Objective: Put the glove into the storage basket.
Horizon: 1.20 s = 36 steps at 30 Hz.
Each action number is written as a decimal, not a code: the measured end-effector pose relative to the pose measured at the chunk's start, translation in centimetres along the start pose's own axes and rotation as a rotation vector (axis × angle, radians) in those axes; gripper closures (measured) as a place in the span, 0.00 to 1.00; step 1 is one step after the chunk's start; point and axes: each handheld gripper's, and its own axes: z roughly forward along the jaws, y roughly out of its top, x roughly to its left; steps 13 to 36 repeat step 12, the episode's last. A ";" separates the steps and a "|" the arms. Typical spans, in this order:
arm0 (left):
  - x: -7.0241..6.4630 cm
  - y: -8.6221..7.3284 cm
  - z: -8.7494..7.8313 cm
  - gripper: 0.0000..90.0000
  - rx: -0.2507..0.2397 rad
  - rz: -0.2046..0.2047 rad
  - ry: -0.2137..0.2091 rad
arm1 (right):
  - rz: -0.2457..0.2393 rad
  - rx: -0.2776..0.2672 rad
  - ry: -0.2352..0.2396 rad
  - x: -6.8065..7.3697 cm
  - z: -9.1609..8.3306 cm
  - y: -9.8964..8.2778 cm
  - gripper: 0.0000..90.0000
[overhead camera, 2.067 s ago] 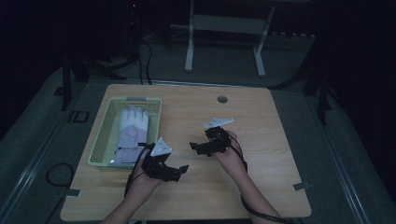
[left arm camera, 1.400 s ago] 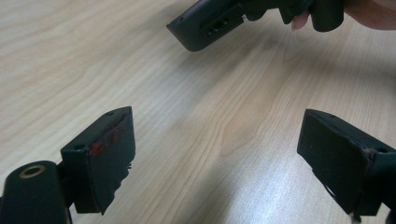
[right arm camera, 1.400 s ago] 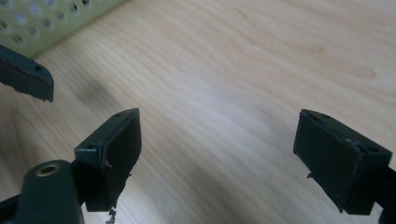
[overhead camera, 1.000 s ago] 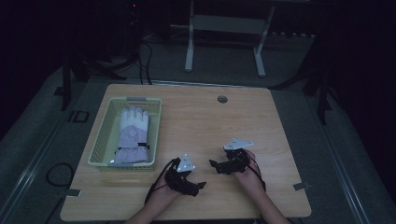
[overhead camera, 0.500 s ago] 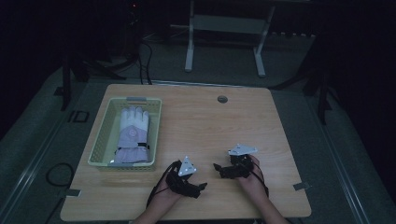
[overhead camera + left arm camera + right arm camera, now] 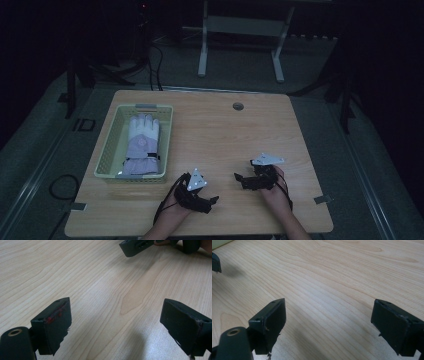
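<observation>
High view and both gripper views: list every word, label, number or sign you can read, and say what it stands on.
"ID": pale marking on the dark floor, left of the table; it seems to read so, dimly.
Round emblem on the back of the glove in the green basket: too small to read.
Both grippers' fingers and the tabletop: no text.

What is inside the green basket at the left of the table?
In the high view, the green basket holds one glove, white at the fingers and pale purple toward the cuff, lying flat. It covers most of the basket floor, so anything beneath it is hidden.
</observation>
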 end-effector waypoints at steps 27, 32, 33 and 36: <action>0.0 -0.1 0.0 0.12 -0.006 0.006 -0.011 | 0.008 -0.003 -0.003 -0.2 0.0 0.0 0.14; 0.0 -0.1 0.0 0.12 -0.006 0.006 -0.011 | 0.008 -0.003 -0.003 -0.2 0.0 0.0 0.14; 0.0 -0.1 0.0 0.12 -0.006 0.006 -0.011 | 0.008 -0.003 -0.003 -0.2 0.0 0.0 0.14; 0.0 -0.1 0.0 0.12 -0.006 0.006 -0.011 | 0.008 -0.003 -0.003 -0.2 0.0 0.0 0.14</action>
